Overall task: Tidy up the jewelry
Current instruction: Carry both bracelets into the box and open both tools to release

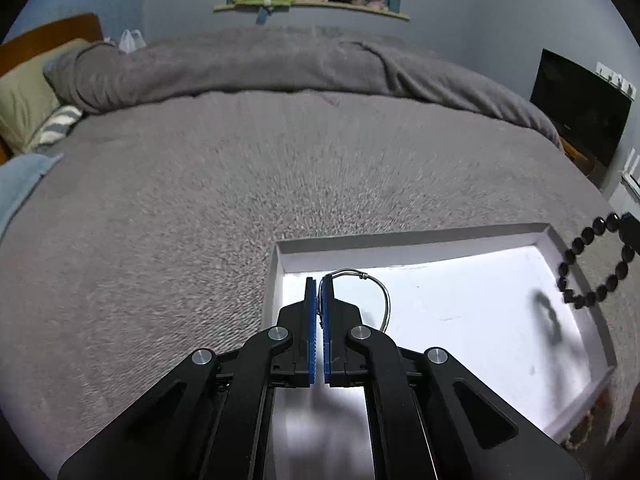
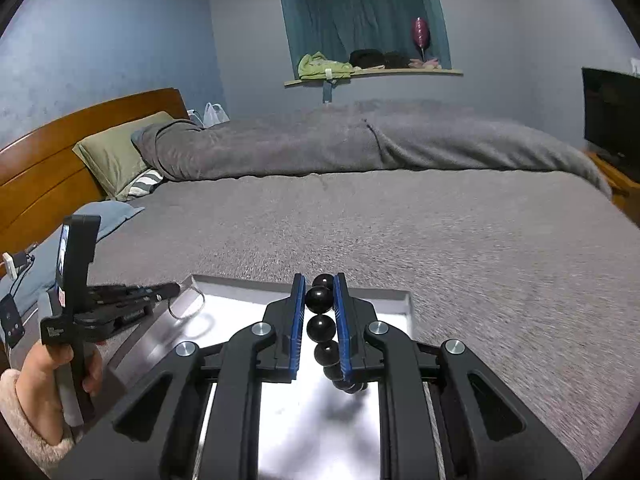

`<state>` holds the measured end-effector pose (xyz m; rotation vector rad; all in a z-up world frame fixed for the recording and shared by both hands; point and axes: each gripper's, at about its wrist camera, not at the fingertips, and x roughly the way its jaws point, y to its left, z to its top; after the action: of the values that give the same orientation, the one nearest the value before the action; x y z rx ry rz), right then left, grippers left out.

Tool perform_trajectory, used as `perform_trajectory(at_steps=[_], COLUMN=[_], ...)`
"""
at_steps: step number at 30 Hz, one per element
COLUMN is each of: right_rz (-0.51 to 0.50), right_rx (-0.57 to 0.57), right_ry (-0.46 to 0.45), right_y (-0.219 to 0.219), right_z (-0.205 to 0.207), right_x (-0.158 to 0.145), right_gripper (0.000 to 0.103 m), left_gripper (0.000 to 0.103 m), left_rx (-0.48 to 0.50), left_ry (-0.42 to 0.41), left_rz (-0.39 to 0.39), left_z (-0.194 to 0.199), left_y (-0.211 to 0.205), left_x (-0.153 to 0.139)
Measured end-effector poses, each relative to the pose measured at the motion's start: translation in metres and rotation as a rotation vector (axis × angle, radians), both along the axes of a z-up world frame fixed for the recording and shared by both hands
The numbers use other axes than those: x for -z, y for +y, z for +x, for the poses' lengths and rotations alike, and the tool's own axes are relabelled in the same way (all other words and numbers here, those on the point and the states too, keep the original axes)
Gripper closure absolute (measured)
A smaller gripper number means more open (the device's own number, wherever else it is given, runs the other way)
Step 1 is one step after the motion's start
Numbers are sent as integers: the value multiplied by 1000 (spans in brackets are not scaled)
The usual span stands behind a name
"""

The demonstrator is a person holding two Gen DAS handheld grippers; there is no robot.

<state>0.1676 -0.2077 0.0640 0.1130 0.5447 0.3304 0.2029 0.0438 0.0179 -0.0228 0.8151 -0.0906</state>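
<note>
Left wrist: pinching thin silver wire bangle (image 1: 378, 285) over shallow white cardboard tray (image 1: 440, 236); right gripper (image 2: 320, 285) clamping black bead bracelet (image 2: 320, 326). Likely needing lowering, releasing.

We see a thin silver wire bangle (image 1: 374, 280) arching up over the near left corner of a shallow white tray (image 1: 460, 236) on the grey bed. A bracelet of glossy black round beads (image 2: 323, 326) hangs above the tray's right edge.
</note>
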Motion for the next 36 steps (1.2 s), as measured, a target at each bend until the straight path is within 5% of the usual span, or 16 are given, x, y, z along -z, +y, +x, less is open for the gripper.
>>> perform_trajectory(at_steps=[9,26,30,32,36], right_rz=[-23,-63,-61,-54,-42], right_rx=[56,85,92,93,96], right_ry=[154,150,136,131,121], right_y=[-8,-2,-3,-3,-3], right_z=[33,37,35,33,30], right_x=[36,38,36,35,31], right_gripper=[89,89,86,75,69], left_gripper=[100,99,87,85,81], left_rx=[-7,-23,-17,-17,-18], left_ry=[59,81,75,66,62], left_rz=[20,29,27,37,39], left_z=[9,17,16,15,14], left_y=[1,2,1,0,-1], left_x=[16,20,19,17,16])
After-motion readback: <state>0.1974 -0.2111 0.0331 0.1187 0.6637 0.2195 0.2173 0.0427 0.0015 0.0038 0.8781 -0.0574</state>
